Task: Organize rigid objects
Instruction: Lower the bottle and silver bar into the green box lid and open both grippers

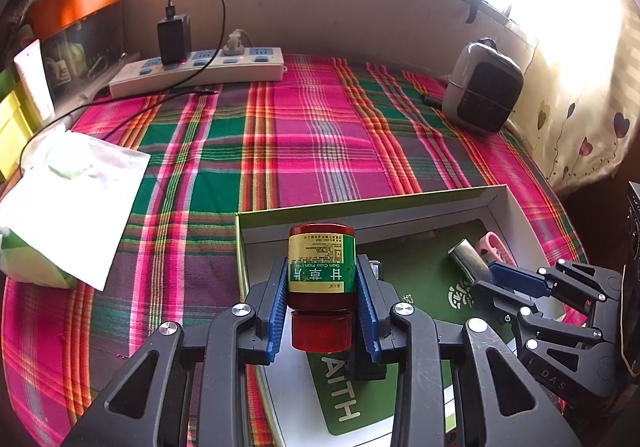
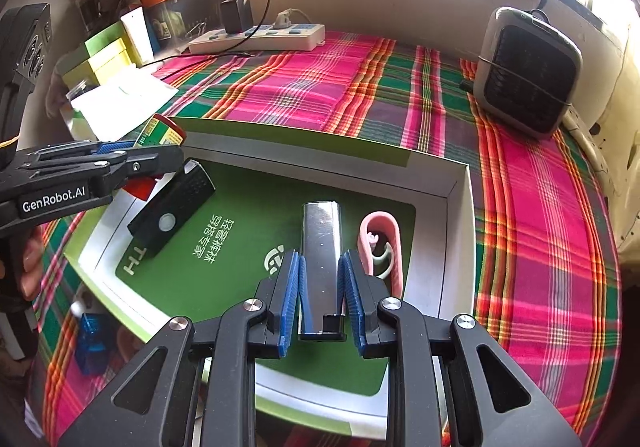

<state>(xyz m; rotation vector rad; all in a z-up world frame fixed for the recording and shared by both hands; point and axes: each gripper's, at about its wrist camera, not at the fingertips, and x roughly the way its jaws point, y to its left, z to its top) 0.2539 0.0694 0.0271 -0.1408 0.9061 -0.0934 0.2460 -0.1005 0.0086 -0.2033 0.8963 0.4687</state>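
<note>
My left gripper (image 1: 322,279) is shut on a red medicine bottle (image 1: 322,267) with a green and gold label, held over the near left corner of a shallow white box (image 1: 496,195) with a green floor. It shows from the side in the right wrist view (image 2: 160,151). My right gripper (image 2: 322,267) is closed around a silver metal lighter (image 2: 322,239) lying in the box (image 2: 460,183); narrow gaps show beside the pads. A pink clip (image 2: 380,239) lies right of the lighter. A black rectangular device (image 2: 172,213) lies at the box's left.
A plaid cloth (image 1: 320,135) covers the table. A white power strip (image 1: 200,69) with a black charger sits at the back. A small grey heater (image 2: 528,71) stands back right. White tissue packs (image 1: 68,203) lie left. A blue object (image 2: 90,343) lies near left.
</note>
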